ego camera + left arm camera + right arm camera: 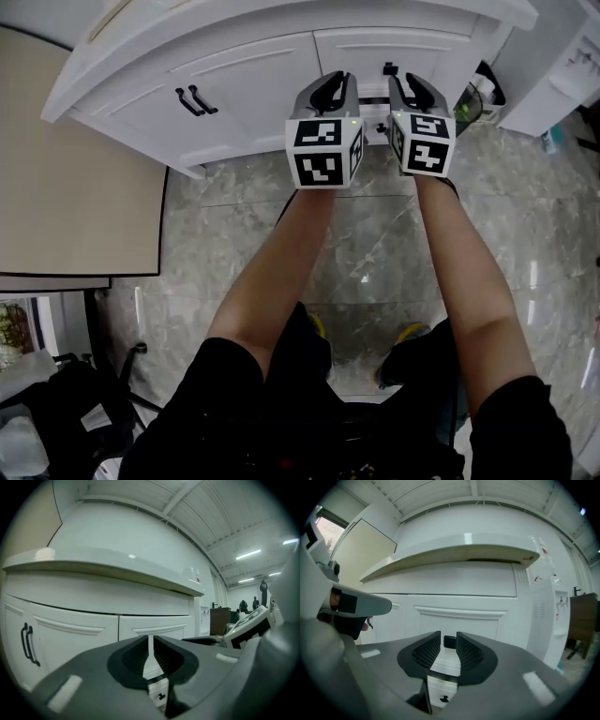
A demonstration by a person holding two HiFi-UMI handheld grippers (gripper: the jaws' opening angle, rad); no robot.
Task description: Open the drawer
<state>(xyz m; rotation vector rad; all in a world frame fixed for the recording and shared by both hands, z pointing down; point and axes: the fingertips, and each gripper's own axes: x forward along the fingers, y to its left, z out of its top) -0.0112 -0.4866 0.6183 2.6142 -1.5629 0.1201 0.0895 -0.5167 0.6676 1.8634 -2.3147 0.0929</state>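
A white cabinet stands ahead of me, and both grippers are held up to its right door. The left gripper is shut with only a thin slit between its jaws and nothing in it. The right gripper has its jaws closed on either side of a small black handle on the right door panel. Below the jaws sits a white drawer front with a black knob, which also shows in the left gripper view as the knob.
Two black handles sit on the cabinet's left doors. The worktop overhangs the doors. A beige panel lies to the left, over a marble floor. A bag stands at the cabinet's right end.
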